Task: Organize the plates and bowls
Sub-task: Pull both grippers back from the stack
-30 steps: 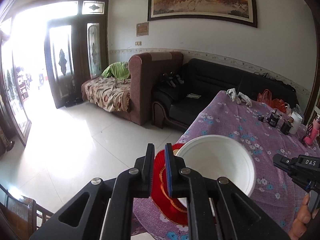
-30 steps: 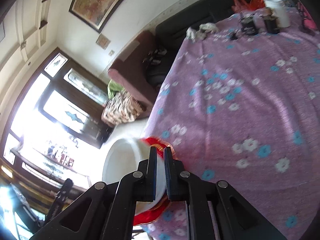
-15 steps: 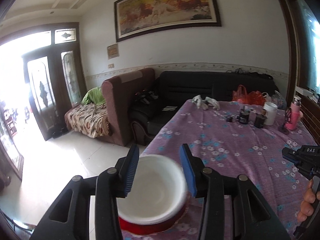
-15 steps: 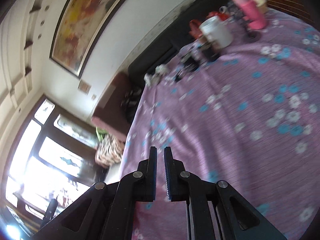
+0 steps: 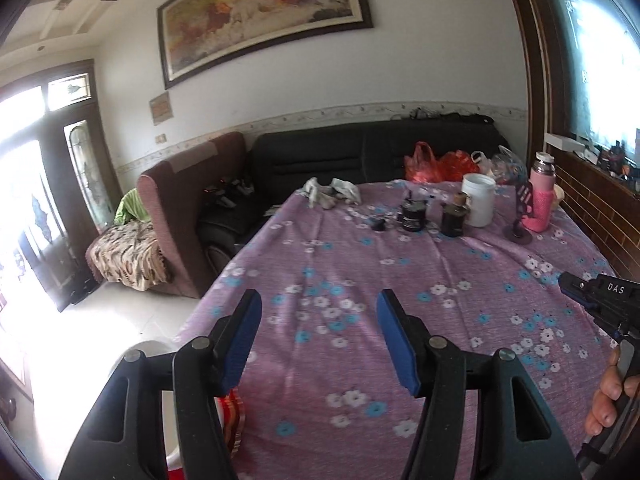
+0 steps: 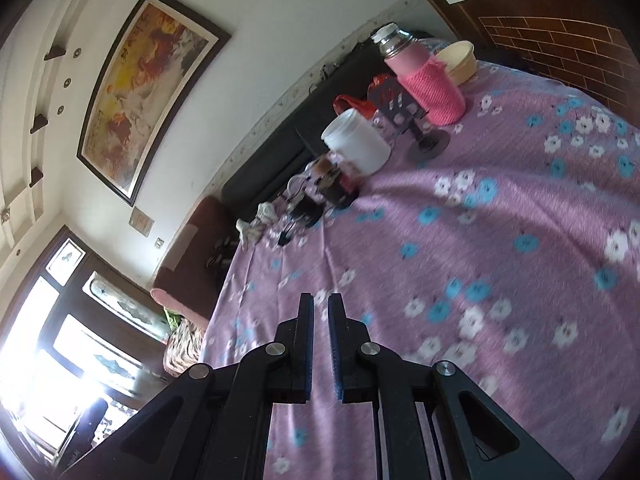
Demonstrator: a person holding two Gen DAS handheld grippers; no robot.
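My left gripper [image 5: 318,308] hangs over the near part of the purple flowered table [image 5: 400,280]; its jaws are opening and nothing is between them. A red plate [image 5: 234,420] shows at the table's near left corner, below the left finger. A white rim [image 5: 140,350] beside it is mostly hidden, probably the white bowl. My right gripper [image 6: 320,304] is shut and empty, above the cloth. At the table's far right corner a cream bowl [image 6: 456,62] stands behind a pink flask [image 6: 428,84].
Along the far edge stand a white jar [image 5: 478,200], two dark jars [image 5: 414,218], a phone stand [image 5: 520,216] and crumpled rags [image 5: 332,194]. Red bags [image 5: 420,164] lie on the black sofa behind. A brick-patterned wall [image 5: 592,208] borders the table's right side.
The left gripper let go of the white bowl's rim, opened wide and swung right, so bowl and red plate slid to the lower left. The right gripper swung right, away from the bowl, still shut.
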